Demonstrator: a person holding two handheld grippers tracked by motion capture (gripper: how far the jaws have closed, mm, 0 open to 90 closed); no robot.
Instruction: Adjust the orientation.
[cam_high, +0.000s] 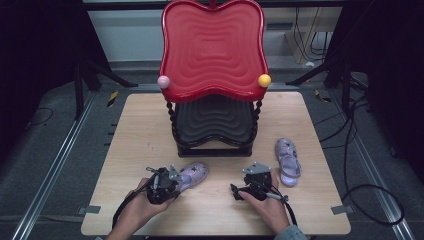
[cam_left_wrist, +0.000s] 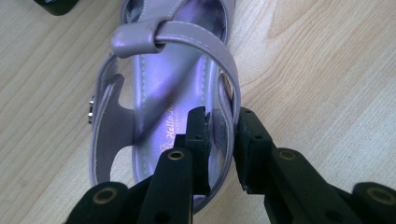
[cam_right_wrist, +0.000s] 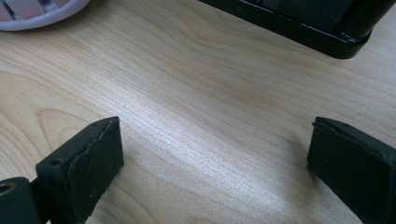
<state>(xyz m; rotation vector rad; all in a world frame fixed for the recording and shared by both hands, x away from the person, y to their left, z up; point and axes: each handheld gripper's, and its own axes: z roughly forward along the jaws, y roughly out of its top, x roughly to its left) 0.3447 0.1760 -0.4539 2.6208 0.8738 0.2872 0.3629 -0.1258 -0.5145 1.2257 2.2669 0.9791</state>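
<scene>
High view: light wood-grain counter (cam_high: 135, 150) carries a two-tier shoe rack with a glossy red wavy top tray (cam_high: 212, 47), a black lower tray (cam_high: 215, 120) and black twisted posts; a pink ball (cam_high: 163, 82) and a yellow ball (cam_high: 264, 80) cap the front corners. Left tool (cam_high: 176, 178) sits near the counter's front edge in the person's left hand (cam_high: 137, 207), at the heel end of a lilac strappy plastic sandal (cam_high: 192, 175) lying flat, toe pointing away from the tool toward the rack. Left gripper view: jaws nearly closed on the sandal's (cam_left_wrist: 159, 98) side heel strap, one jaw inside the shoe over the insole, the other outside against the strap; sandal rests on the counter.

Right tool (cam_high: 256, 175), in the right hand (cam_high: 267, 205), sits just left of a second lilac sandal (cam_high: 288, 161), apart from it. Right gripper view: jaws wide apart, nothing between them but bare counter (cam_right_wrist: 210, 116); black rack base (cam_right_wrist: 299, 28) ahead, a sandal edge (cam_right_wrist: 32, 11) at upper left.
</scene>
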